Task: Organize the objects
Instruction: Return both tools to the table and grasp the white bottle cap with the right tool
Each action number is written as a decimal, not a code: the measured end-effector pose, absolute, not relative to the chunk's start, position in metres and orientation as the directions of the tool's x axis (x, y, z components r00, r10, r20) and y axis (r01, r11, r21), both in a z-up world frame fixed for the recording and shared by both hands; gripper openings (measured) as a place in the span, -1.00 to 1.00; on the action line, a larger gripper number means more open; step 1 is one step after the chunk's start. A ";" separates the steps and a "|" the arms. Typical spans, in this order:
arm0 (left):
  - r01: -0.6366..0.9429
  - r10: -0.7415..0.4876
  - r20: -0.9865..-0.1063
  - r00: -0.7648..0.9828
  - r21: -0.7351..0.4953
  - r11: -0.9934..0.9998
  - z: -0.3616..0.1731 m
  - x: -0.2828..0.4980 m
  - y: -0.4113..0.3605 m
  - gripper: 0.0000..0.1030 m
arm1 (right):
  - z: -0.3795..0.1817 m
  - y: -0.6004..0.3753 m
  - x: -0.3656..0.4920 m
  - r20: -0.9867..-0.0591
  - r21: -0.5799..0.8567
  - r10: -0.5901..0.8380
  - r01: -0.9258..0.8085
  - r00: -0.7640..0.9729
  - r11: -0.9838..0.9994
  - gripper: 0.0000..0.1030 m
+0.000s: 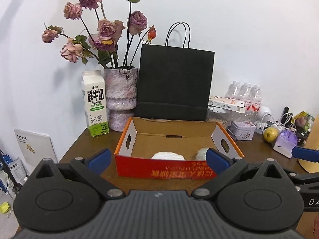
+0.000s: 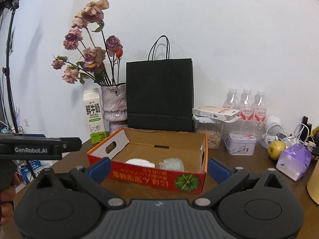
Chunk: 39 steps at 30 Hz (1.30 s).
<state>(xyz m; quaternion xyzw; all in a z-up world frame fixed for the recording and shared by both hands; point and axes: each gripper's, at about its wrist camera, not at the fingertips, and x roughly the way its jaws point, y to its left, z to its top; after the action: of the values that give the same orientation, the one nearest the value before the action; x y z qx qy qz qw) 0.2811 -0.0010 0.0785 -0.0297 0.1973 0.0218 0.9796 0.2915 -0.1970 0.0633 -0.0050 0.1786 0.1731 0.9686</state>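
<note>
- Two grippers, left (image 1: 158, 160) and right (image 2: 158, 168), hover before the box (image 1: 175, 166) with jaws wide apart and nothing between them
- Box sits open on the table (image 1: 255, 153), holding a white bundle (image 1: 167, 156) and a pale wad (image 2: 171, 164)
- Behind it stand a bag (image 1: 174, 83), a vase (image 1: 120, 97) and a milk carton (image 1: 95, 103)
- Right of the box: tin (image 2: 240, 143), pear (image 2: 276, 149), purple pack (image 2: 294, 161)

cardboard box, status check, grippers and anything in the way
Left gripper open, empty. Right gripper open, empty. Cardboard box open on table, white bundle and pale wrapped item inside. Nothing blocking the box front.
</note>
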 end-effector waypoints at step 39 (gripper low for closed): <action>-0.035 -0.006 -0.395 0.919 -0.096 0.995 -0.002 0.105 0.021 1.00 | -0.028 -0.222 0.107 -0.429 -0.002 0.317 -0.352 0.846 0.936 1.00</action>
<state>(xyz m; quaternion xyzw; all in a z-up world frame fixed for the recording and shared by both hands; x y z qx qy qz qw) 0.1051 0.0207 -0.0024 -0.0505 0.2014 0.0074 0.9782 0.1071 -0.2217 -0.0277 -0.0402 0.2163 0.1743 0.9598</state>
